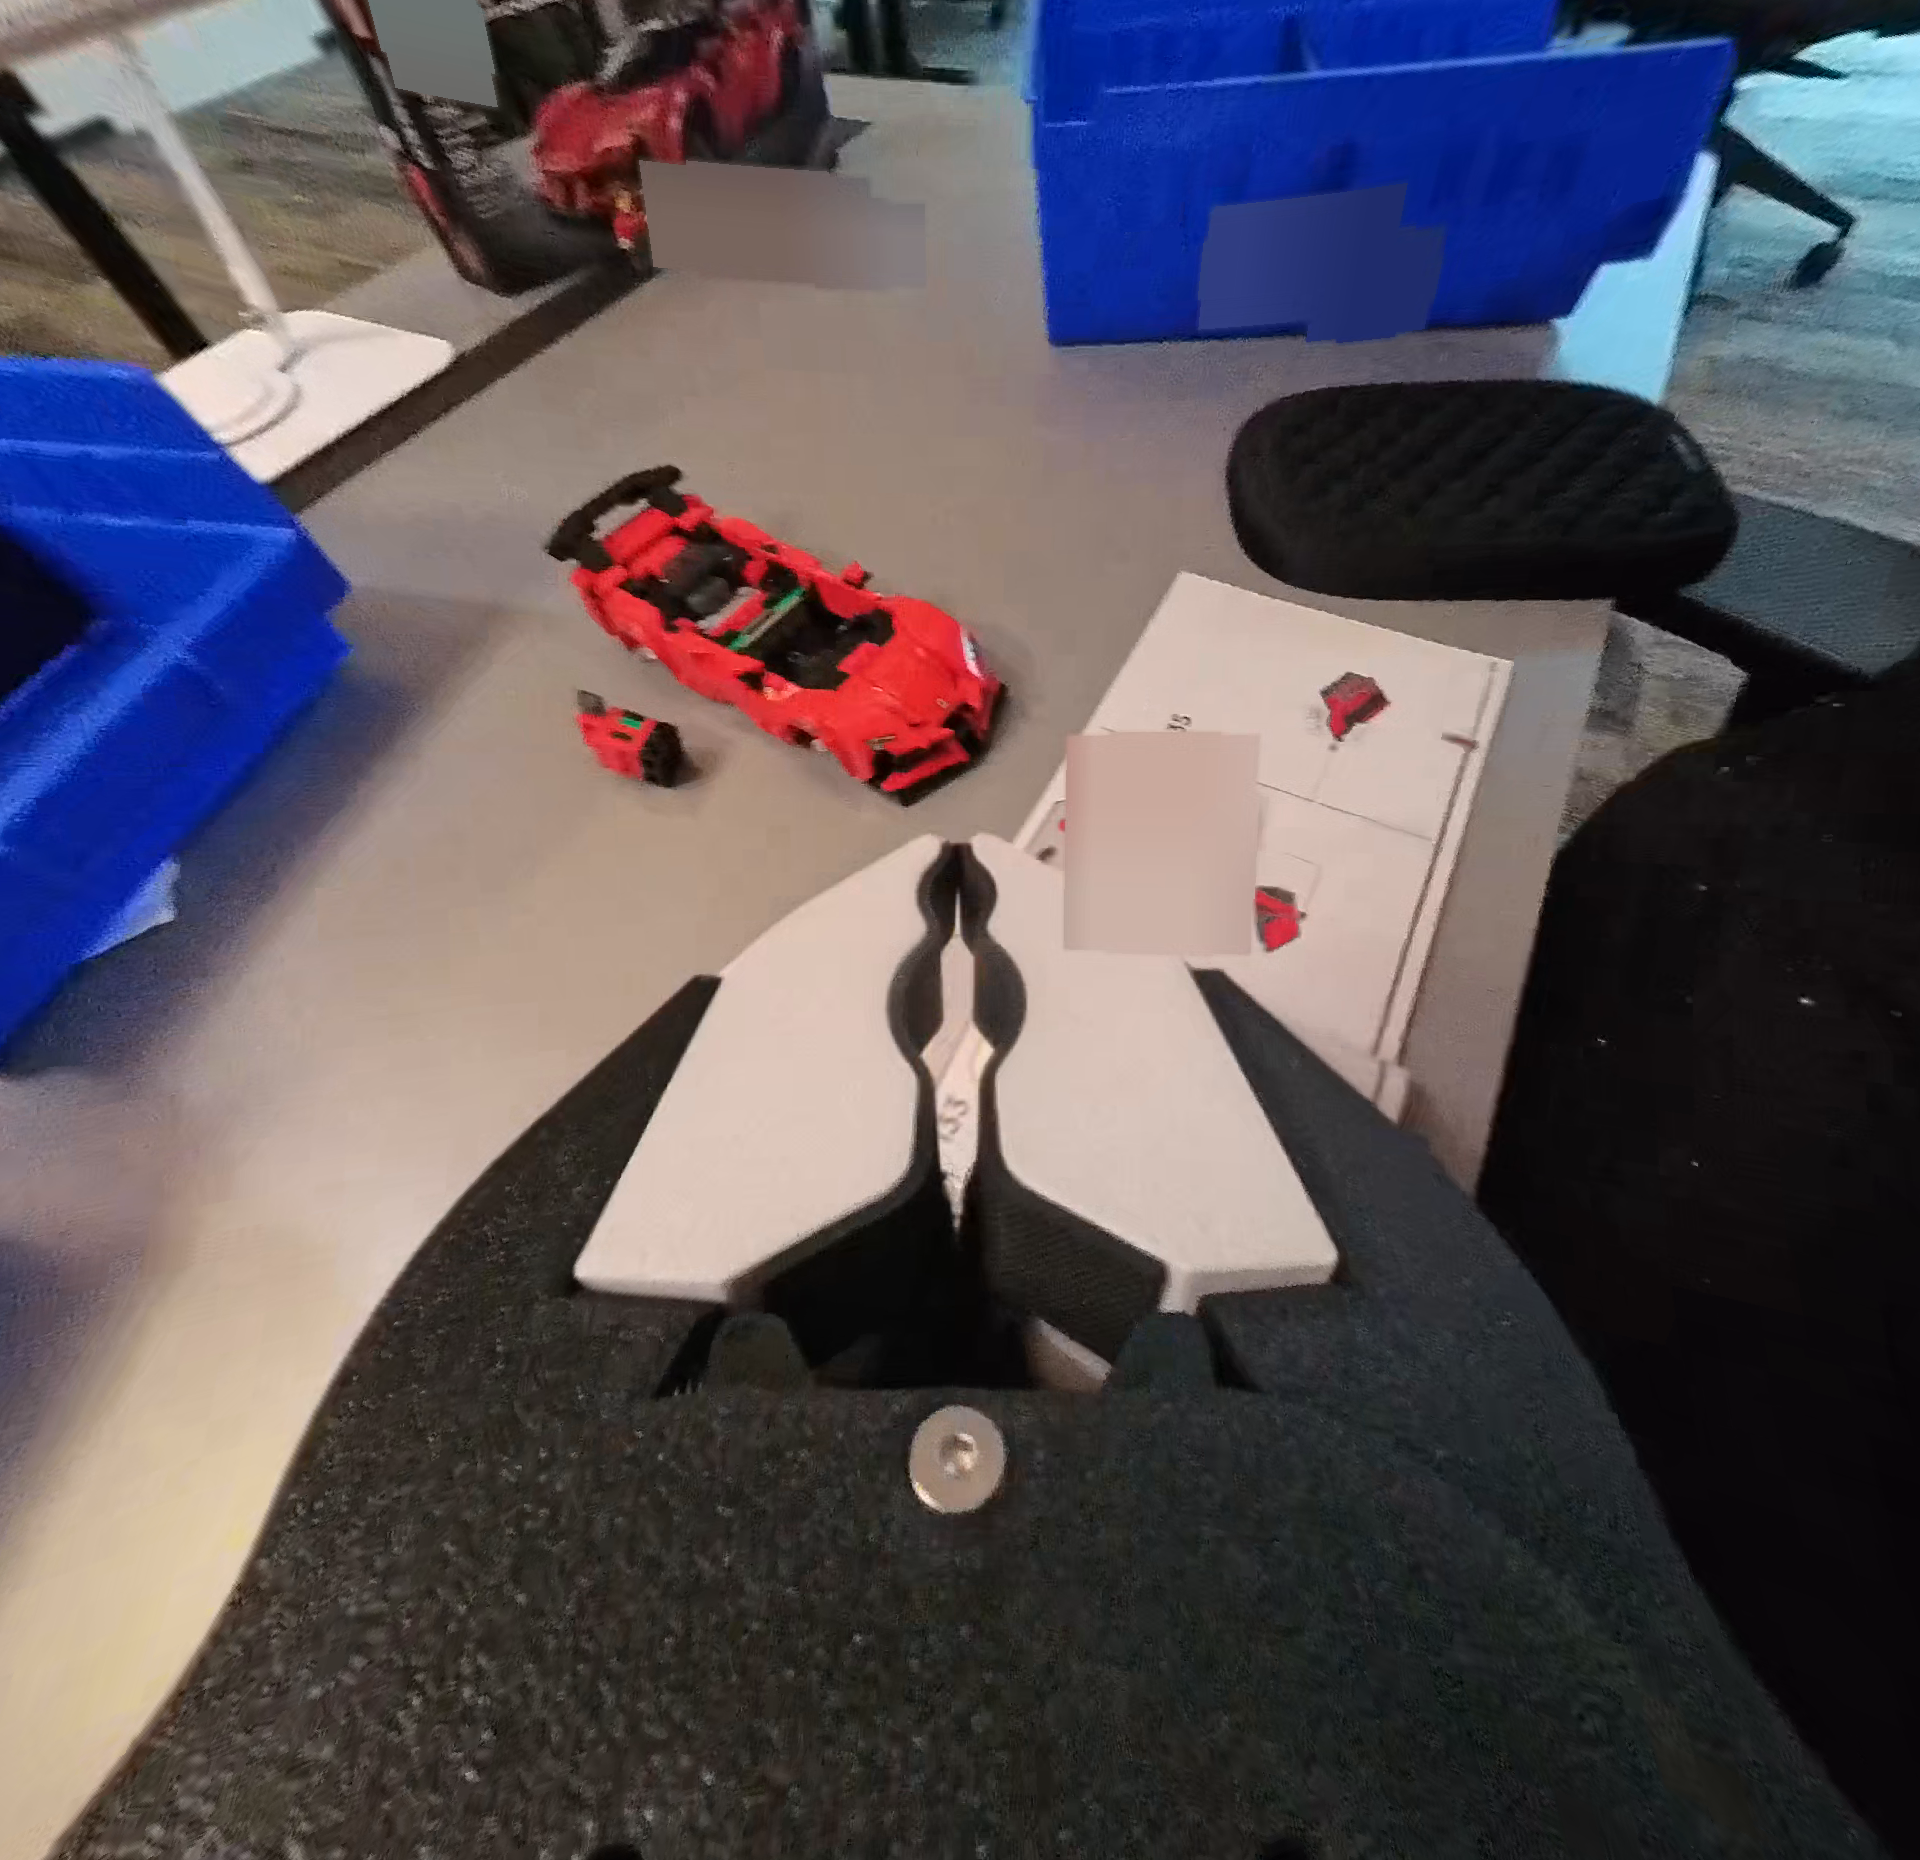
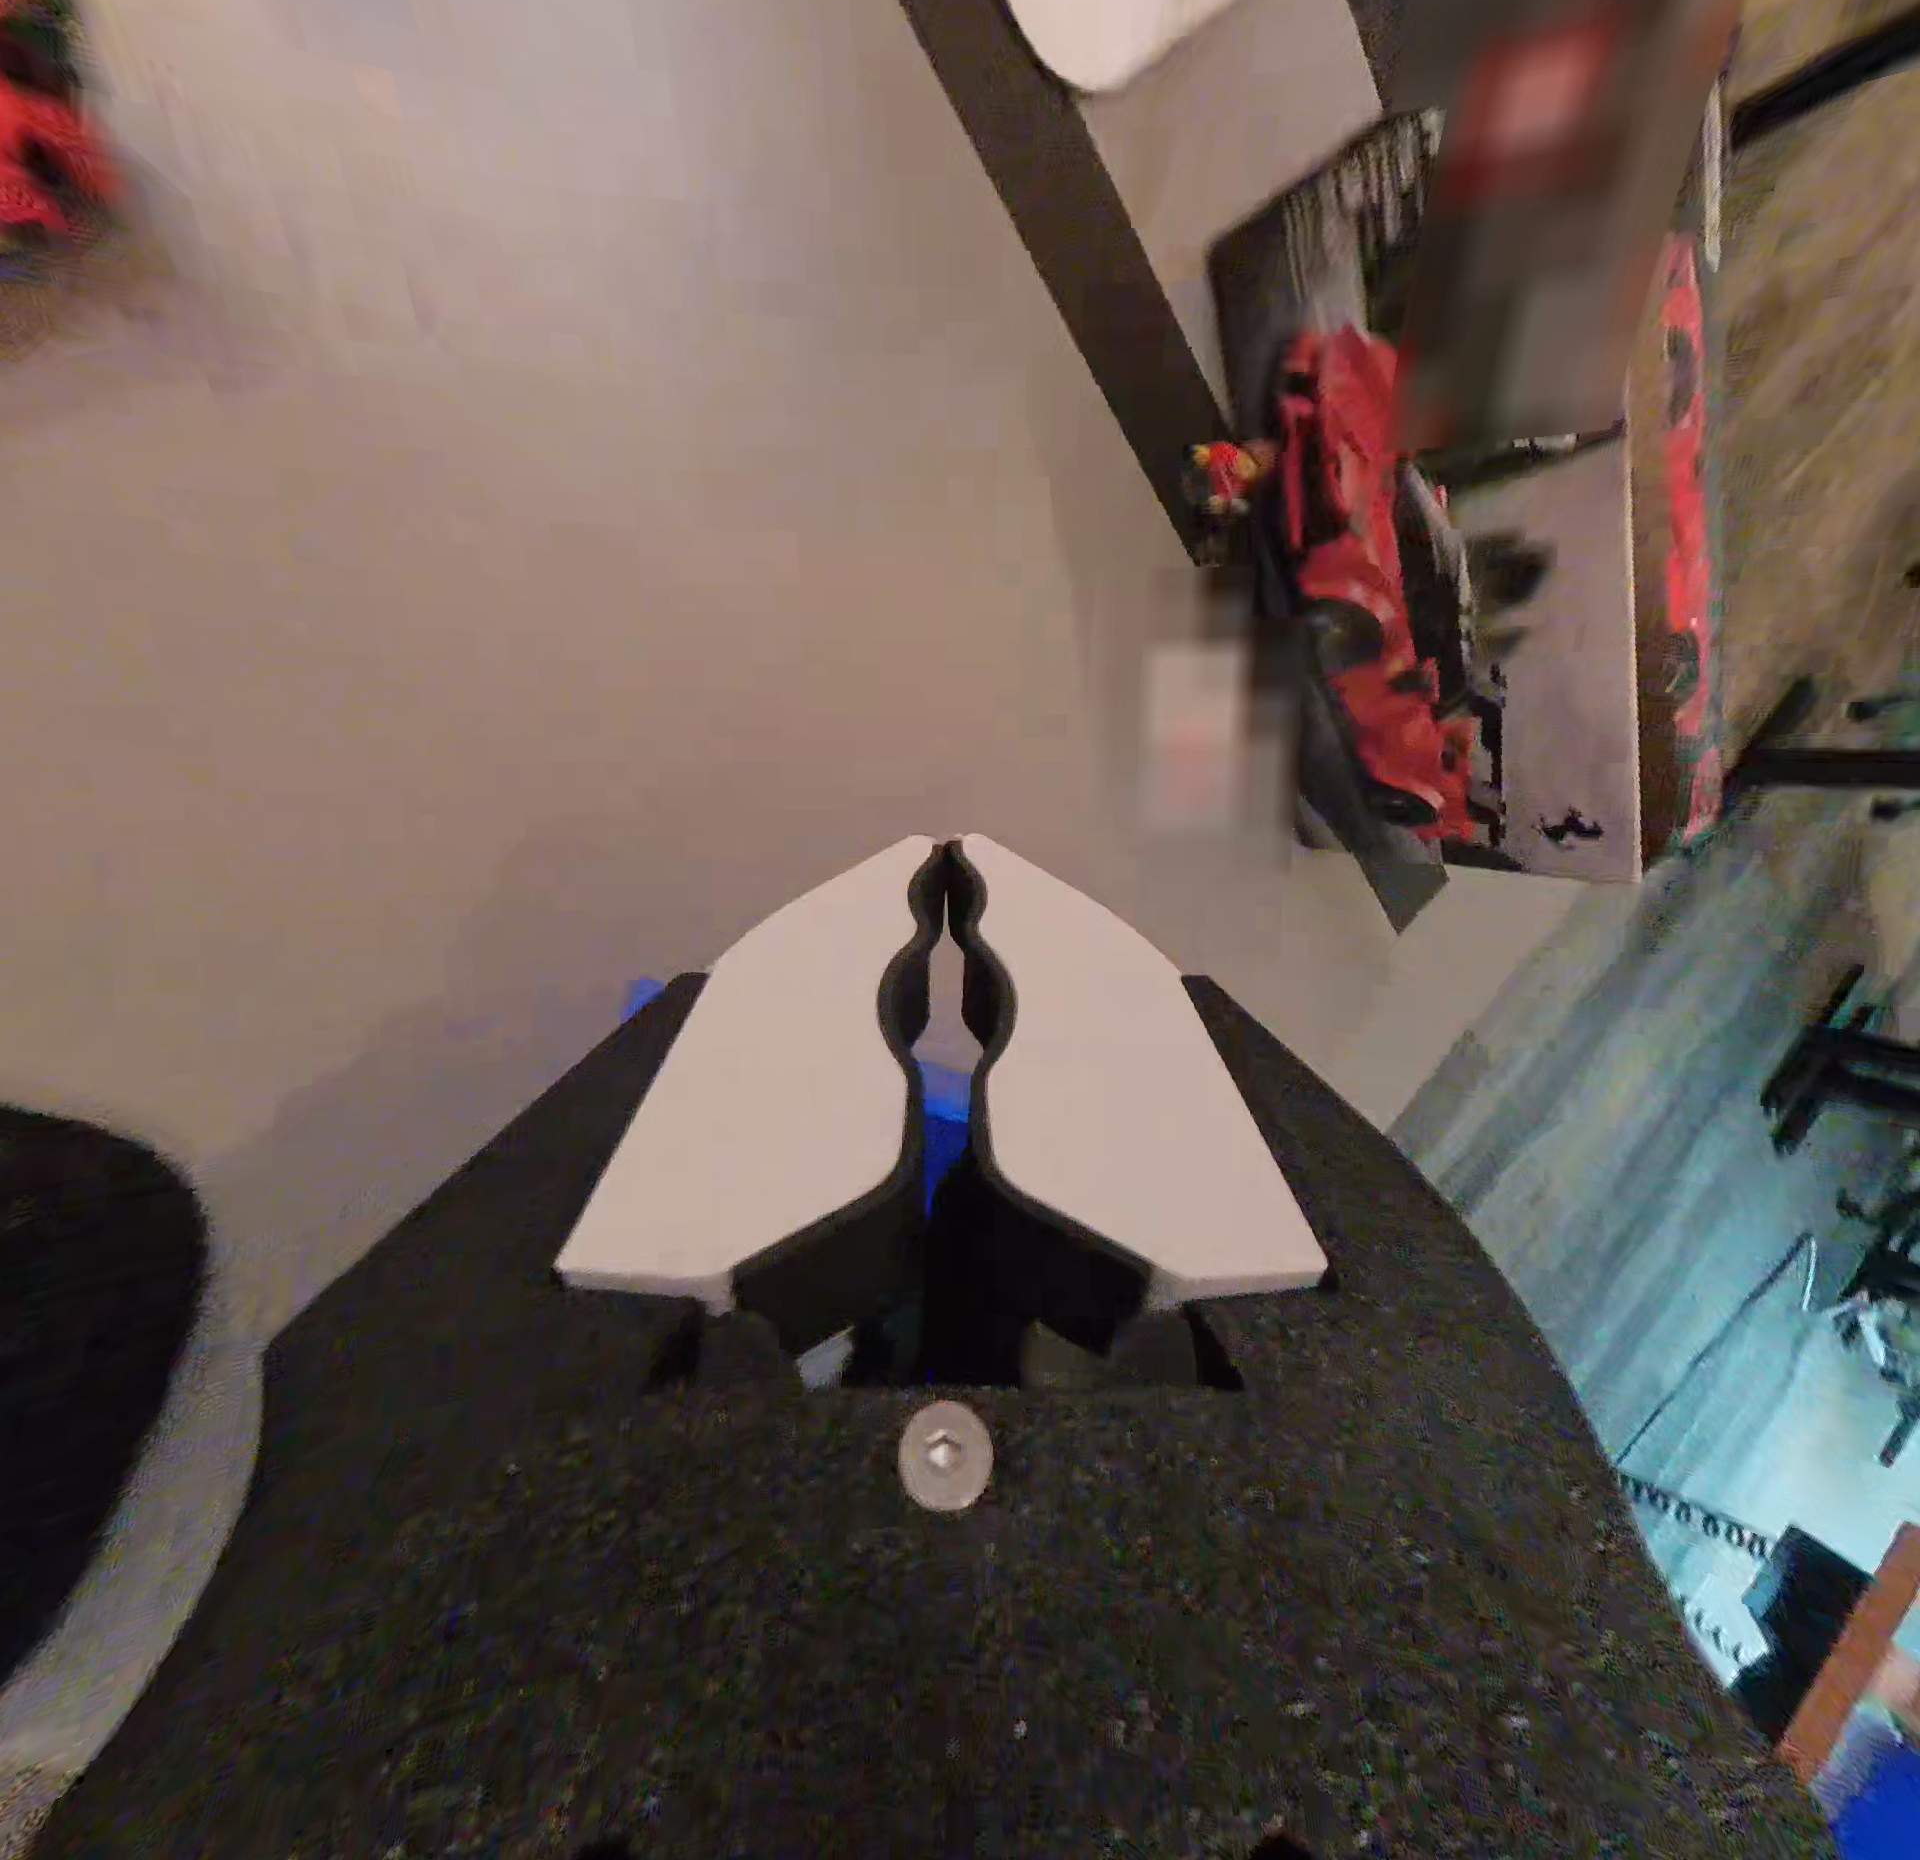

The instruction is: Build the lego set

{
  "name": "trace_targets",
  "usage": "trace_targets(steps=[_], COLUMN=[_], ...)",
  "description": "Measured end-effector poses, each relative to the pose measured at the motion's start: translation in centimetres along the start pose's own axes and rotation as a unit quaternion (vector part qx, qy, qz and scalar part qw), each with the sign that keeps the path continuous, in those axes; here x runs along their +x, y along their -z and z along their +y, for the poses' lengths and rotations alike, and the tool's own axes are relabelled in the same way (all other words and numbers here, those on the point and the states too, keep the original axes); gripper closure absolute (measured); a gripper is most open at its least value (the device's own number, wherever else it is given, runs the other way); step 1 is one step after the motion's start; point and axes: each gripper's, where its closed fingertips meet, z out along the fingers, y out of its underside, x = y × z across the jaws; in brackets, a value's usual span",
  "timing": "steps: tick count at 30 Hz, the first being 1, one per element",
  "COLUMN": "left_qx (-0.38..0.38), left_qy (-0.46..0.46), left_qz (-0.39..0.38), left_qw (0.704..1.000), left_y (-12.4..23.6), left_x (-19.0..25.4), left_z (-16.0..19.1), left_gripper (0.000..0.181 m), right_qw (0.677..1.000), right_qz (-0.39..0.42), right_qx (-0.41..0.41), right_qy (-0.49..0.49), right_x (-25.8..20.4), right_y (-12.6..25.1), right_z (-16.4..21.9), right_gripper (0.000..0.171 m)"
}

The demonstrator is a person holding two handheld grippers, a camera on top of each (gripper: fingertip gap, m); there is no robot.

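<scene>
A red and black lego car [image 1: 784,634] stands on the grey table [image 1: 520,927], partly built with an open top. A small red and black sub-assembly [image 1: 629,737] lies just to its left front. My left gripper [image 1: 961,849] is shut and empty, held above the table in front of the car. An open instruction booklet [image 1: 1351,802] lies to its right. My right gripper [image 2: 948,846] is shut and empty over the bare table, rolled sideways. A blurred red shape [image 2: 47,169] at the top left of the right wrist view may be the car.
The lego box [image 1: 582,96] stands at the back of the table and shows in the right wrist view [image 2: 1455,563]. Blue bins stand at the back right [image 1: 1351,148] and at the left [image 1: 125,647]. A black chair back [image 1: 1475,491] is at the table's right edge. A white lamp base [image 1: 312,376] stands at the back left. The left gripper's tips are roughly 40 centimeters from the right gripper's. The blurred red shape [image 2: 47,169] is about equally far from each gripper, around 25 centimeters.
</scene>
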Motion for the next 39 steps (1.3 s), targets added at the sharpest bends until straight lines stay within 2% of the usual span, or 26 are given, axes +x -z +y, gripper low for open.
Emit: trace_targets(steps=[3, 6, 9, 14, 16, 18, 21, 25, 26, 27, 30, 31, 34, 39], left_qx=[0.021, 0.029, 0.026, 0.028, 0.034, 0.028, 0.018, 0.018, 0.020, 0.022, 0.026, 0.028, 0.035, 0.046], left_qy=[0.013, 0.052, 0.085, 0.108, 0.098, 0.075, 0.039, 0.000, -0.010, -0.019, -0.041, -0.046, -0.055, -0.048], left_qz=[-0.054, -0.095, -0.123, -0.138, -0.126, -0.113, -0.089, -0.054, -0.048, -0.043, -0.034, -0.033, -0.035, -0.036], left_qw=[0.998, 0.994, 0.988, 0.984, 0.987, 0.990, 0.995, 0.998, 0.999, 0.999, 0.998, 0.998, 0.997, 0.997], left_y=[1.5, 3.0, 4.0, 3.9, 3.3, 2.7, 1.7, 1.1, 1.1, 1.2, 1.7, 1.9, 2.6, 2.9], left_x=[-3.2, -6.5, -9.0, -10.6, -10.2, -9.6, -8.2, -5.8, -5.2, -4.7, -3.4, -3.2, -3.0, -3.3], left_z=[0.0, 1.0, 2.4, 3.1, 2.5, 2.2, 1.9, 1.4, 1.3, 1.2, 1.3, 1.3, 0.9, 0.9], left_gripper=[0.181, 0.181, 0.181, 0.181, 0.181, 0.181, 0.181, 0.181, 0.181, 0.181, 0.181, 0.181, 0.181, 0.180], right_qw=[0.997, 0.991, 0.989, 0.987, 0.986, 0.988, 0.984, 0.956, 0.959, 0.962, 0.958, 0.958, 0.955, 0.949], right_qz=[0.020, 0.035, 0.055, 0.035, 0.048, -0.004, -0.123, -0.246, -0.224, -0.214, -0.258, -0.250, -0.221, -0.254], right_qx=[-0.068, -0.128, -0.140, -0.153, -0.157, -0.155, -0.127, -0.131, -0.124, -0.108, -0.083, -0.088, -0.112, -0.133], right_qy=[-0.019, -0.027, -0.018, -0.030, -0.017, -0.007, 0.001, 0.094, 0.123, 0.129, 0.099, 0.112, 0.164, 0.131], right_x=[6.0, 9.8, 12.2, 12.5, 12.3, 9.8, 2.6, -7.9, -8.5, -8.8, -9.9, -9.3, -7.3, -7.2], right_y=[-7.4, -13.7, -17.5, -21.5, -21.6, -20.8, -18.3, -13.5, -12.9, -12.4, -10.7, -10.7, -11.2, -13.6], right_z=[3.5, 7.0, 7.9, 8.2, 8.0, 7.1, 4.8, 3.9, 3.5, 2.8, 1.4, 1.5, 2.3, 3.2], right_gripper=[0.171, 0.171, 0.171, 0.171, 0.171, 0.171, 0.171, 0.171, 0.171, 0.159, 0.122, 0.115, 0.103, 0.093])
